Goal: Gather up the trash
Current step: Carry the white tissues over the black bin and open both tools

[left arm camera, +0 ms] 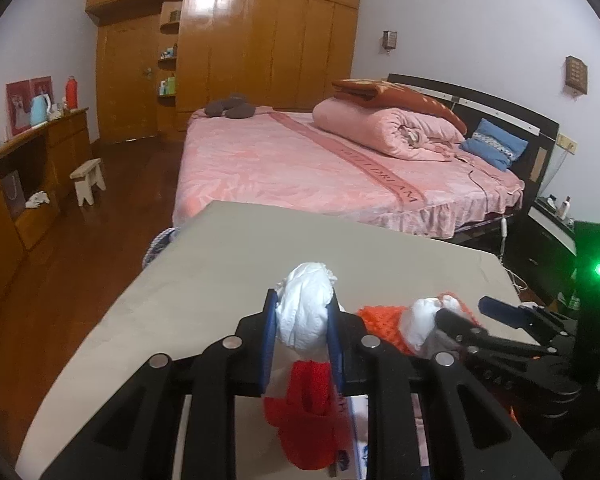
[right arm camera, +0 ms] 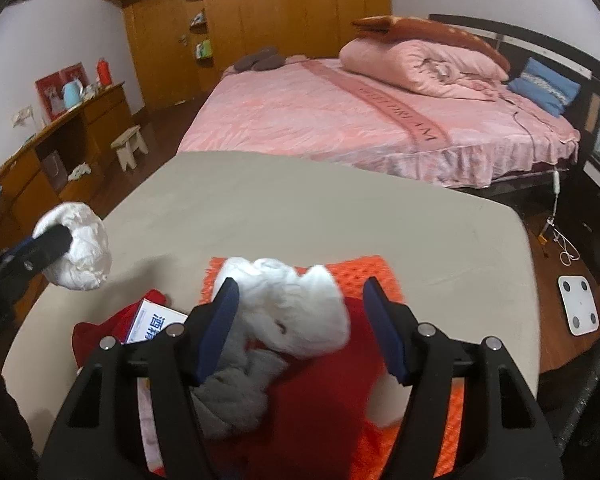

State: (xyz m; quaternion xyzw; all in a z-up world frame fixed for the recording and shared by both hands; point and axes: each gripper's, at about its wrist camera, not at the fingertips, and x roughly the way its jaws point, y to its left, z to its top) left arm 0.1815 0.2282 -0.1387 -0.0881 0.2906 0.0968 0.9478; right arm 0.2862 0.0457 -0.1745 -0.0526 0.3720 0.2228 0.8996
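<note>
Two tools are in my hands, both over the beige surface [right arm camera: 300,208] that stands in front of the pink bed [right arm camera: 340,120].

My left tool [left arm camera: 302,316] is clamped on a crumpled white paper wad [left arm camera: 306,312]; its blue pads [left arm camera: 270,320] press the wad from both sides, and the wad is lifted clear of the surface. In the right wrist view the same wad [right arm camera: 82,252] shows at the far left, held in the air above the surface's edge.

My right tool [right arm camera: 300,320] stands fairly wide open. No earlier frame tells me more than that its blue fingers [right arm camera: 384,328] straddle a second white crumpled wad [right arm camera: 296,304] without pressing on it: there is a clear gap on the right side, and the left finger is close beside the paper, whether touching I cannot tell. This wad lies on a heap of cloth, a grey piece [right arm camera: 236,380] and a red one [right arm camera: 324,400], which sits on an orange knitted mat [right arm camera: 360,272] on the surface.

Beside the heap, to its left, a small white and blue box [right arm camera: 152,324] lies on more red cloth [right arm camera: 96,336]. In the left wrist view red cloth [left arm camera: 308,412] lies just under my left tool, below the lifted wad.
</note>
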